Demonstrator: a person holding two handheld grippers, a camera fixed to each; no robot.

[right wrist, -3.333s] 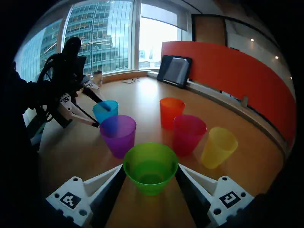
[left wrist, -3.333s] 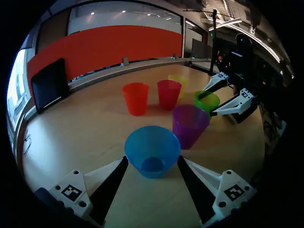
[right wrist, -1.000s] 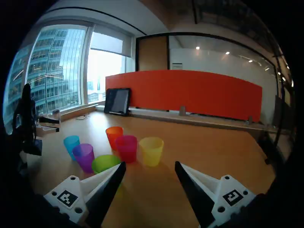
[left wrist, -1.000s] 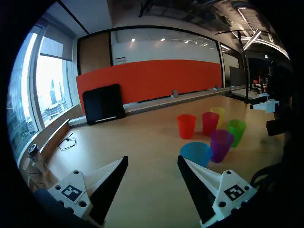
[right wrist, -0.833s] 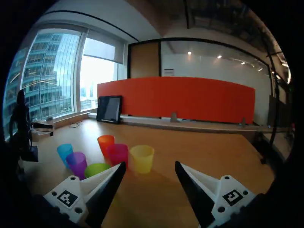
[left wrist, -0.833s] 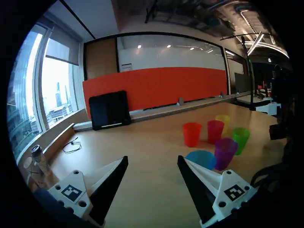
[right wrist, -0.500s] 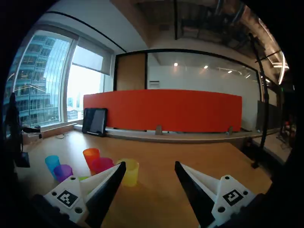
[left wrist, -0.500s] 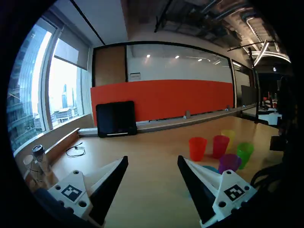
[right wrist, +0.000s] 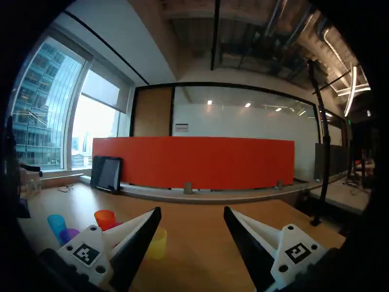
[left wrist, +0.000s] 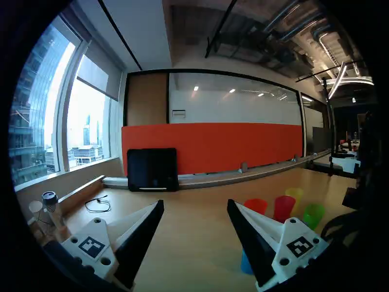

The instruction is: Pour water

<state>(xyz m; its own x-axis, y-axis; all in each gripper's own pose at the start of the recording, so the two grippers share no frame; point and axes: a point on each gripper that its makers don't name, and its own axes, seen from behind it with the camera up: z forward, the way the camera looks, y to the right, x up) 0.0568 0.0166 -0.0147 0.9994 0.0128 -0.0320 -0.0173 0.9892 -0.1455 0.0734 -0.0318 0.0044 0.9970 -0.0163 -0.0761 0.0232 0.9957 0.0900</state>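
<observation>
Logged upright on wooden table (left wrist: 194, 253): orange cup (left wrist: 256, 204), pink cup (left wrist: 284, 207), yellow cup (left wrist: 293, 193), green cup (left wrist: 313, 214) at right, blue cup (left wrist: 245, 263) nearest, partly hidden. Found left gripper (left wrist: 195, 203) spread, gripping nothing. Found right gripper (right wrist: 192, 209) likewise spread, empty. Noted tablet (left wrist: 152, 169) against far orange panel (left wrist: 219, 146).

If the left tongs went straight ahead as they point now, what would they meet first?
Nothing near: open air over the table lies ahead of the left tongs. The line probably ends far off at the orange wall panel, right of the black screen; depth is unclear.
</observation>
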